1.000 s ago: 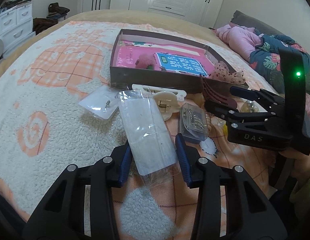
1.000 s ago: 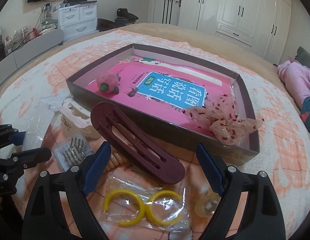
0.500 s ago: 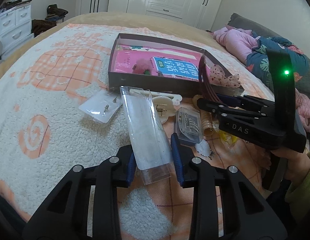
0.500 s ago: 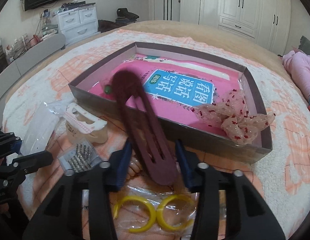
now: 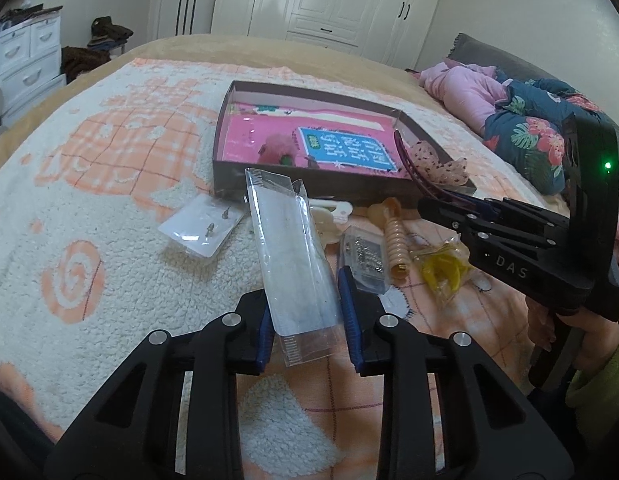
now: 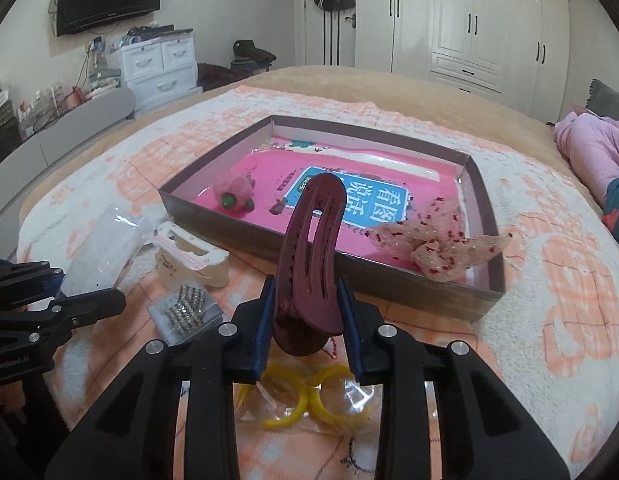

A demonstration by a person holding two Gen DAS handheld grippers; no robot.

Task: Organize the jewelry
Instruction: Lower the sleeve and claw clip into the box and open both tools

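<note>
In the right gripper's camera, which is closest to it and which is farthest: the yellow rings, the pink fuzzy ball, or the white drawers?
1. Yellow rings: under the right gripper, bagged on the bed.
2. Pink fuzzy ball: inside the box, left part.
3. White drawers: across the room, far left.

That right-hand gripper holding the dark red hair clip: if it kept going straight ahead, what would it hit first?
Probably the near wall of the shallow brown cardboard box; the right gripper, jaws closing on the dark red hair clip, points there, though depth is uncertain.

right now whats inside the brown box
Inside the brown box: a pink book, a fuzzy pink clip, a speckled sheer bow. The book covers the box floor.
</note>
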